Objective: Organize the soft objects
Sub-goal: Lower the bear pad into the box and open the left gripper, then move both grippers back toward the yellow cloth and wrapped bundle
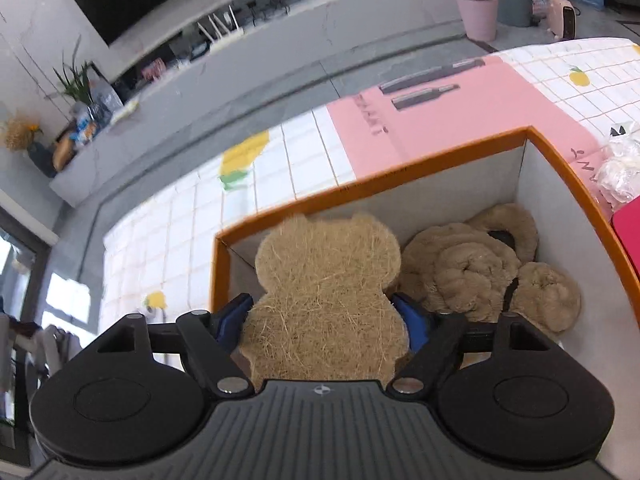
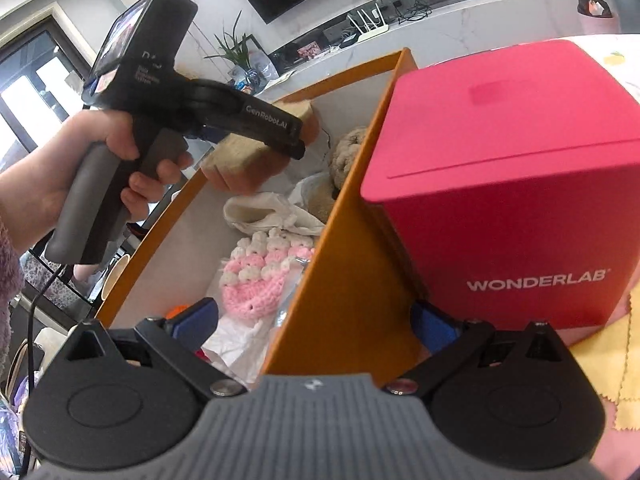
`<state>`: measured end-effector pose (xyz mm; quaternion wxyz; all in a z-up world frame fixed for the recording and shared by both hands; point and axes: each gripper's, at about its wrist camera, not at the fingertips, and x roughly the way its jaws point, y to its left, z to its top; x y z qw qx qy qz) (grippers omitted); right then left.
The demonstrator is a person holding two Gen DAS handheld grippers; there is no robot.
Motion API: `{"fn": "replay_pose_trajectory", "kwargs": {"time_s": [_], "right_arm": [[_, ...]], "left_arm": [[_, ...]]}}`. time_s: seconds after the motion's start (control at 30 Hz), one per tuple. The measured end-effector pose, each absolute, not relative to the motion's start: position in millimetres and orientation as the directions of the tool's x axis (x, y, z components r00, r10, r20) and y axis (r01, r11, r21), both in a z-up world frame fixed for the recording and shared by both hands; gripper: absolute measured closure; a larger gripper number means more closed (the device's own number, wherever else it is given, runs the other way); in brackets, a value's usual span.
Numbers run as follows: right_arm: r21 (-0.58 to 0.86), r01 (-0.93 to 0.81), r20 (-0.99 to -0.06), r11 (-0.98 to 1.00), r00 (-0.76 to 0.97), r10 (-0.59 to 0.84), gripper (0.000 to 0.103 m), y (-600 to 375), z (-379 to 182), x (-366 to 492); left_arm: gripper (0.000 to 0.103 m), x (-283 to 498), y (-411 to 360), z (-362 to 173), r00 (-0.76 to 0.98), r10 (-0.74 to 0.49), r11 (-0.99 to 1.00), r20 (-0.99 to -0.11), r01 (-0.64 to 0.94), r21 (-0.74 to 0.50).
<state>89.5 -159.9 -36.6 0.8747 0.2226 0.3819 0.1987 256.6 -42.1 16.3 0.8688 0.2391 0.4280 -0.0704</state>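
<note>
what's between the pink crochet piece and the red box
The orange box wall stands between the pink crochet piece and the red box, seen in the right wrist view.

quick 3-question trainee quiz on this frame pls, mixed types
1. True or false: the left hand-held gripper holds a bear-shaped fibre pad above the orange box.
2. The right hand-held gripper is: A) shut on the red box B) open, holding nothing C) shut on the pink crochet piece.
3. Fill in: the plush toy lies ___ the orange box.

Key: 1 true; 2 B; 3 inside.
</note>
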Motion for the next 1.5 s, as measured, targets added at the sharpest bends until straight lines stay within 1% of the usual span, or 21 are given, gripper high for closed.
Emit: {"fn": "replay_pose_trajectory", "kwargs": {"time_s": [0.07,0.13,0.27,0.4,0.53,0.57,0.67,0.77,0.83,0.9,0.97,1.03,1.17,1.3,1.37,1.4,1.47,1.5], "right_arm": [[0.542,-0.176,-0.579,0.821,0.630,0.518,0.003,-160,-37,89],[0.540,-0.174,-0.581,0.823,0.631,0.514,0.003,-160,-36,88],[0.529,-0.166,-0.591,0.832,0.632,0.501,0.003,-161,-36,88],[0.495,-0.147,-0.609,0.856,0.645,0.463,0.003,-160,-34,86],[0.497,-0.146,-0.608,0.855,0.645,0.463,0.003,-169,-30,79],[0.495,-0.134,-0.611,0.858,0.649,0.454,0.003,-173,-28,77],[0.469,-0.090,-0.621,0.879,0.673,0.401,0.003,-186,-17,67],[0.456,-0.082,-0.609,0.886,0.698,0.378,0.003,-200,0,53],[0.434,-0.068,-0.591,0.899,0.731,0.341,0.003,-210,16,41],[0.407,-0.042,-0.546,0.913,0.789,0.280,0.003,-223,36,25],[0.377,-0.039,-0.519,0.925,0.819,0.246,0.003,-238,56,10],[0.338,-0.018,-0.514,0.941,0.834,0.201,0.003,-257,77,-2],[0.300,0.066,-0.489,0.952,0.867,0.094,0.003,-303,116,-23],[0.280,0.100,-0.490,0.955,0.870,0.052,0.002,-347,141,-33],[0.272,0.095,-0.513,0.958,0.856,0.061,0.002,-367,144,-29],[0.256,0.091,-0.542,0.962,0.838,0.065,0.002,-374,141,-24],[0.211,0.052,-0.604,0.976,0.792,0.088,0.002,-383,125,-10],[0.199,0.022,-0.621,0.980,0.776,0.109,0.003,-388,113,-4]], "left_arm": [[0.009,248,-41,21,0.676,0.081,0.872,-0.733,0.308,0.380],[0.008,243,-37,29,0.698,0.090,0.893,-0.711,0.260,0.368],[0.008,241,-24,46,0.666,0.025,0.946,-0.745,0.225,0.233],[0.008,233,-17,64,0.681,0.008,0.967,-0.732,0.182,0.180],[0.008,231,-15,76,0.662,-0.008,0.980,-0.749,0.154,0.127],[0.008,228,-16,79,0.674,-0.010,0.981,-0.738,0.150,0.124],[0.008,211,-18,92,0.743,-0.007,0.983,-0.670,0.127,0.131],[0.008,192,-20,107,0.773,-0.023,0.983,-0.634,0.134,0.128],[0.008,177,-22,118,0.786,-0.029,0.986,-0.617,0.124,0.112],[0.009,162,-24,129,0.790,-0.057,0.990,-0.610,0.125,0.070],[0.009,142,-28,138,0.787,-0.126,0.986,-0.604,0.166,0.011],[0.009,122,-38,144,0.788,-0.177,0.977,-0.590,0.214,-0.007],[0.009,79,-72,143,0.778,-0.258,0.943,-0.573,0.331,0.026],[0.009,42,-107,124,0.748,-0.353,0.892,-0.562,0.450,0.038],[0.008,29,-125,108,0.714,-0.415,0.852,-0.564,0.522,0.034],[0.008,24,-133,99,0.702,-0.437,0.839,-0.562,0.544,0.027],[0.008,19,-151,77,0.685,-0.458,0.827,-0.567,0.563,0.012],[0.008,17,-158,65,0.673,-0.465,0.822,-0.575,0.569,0.001]]}}
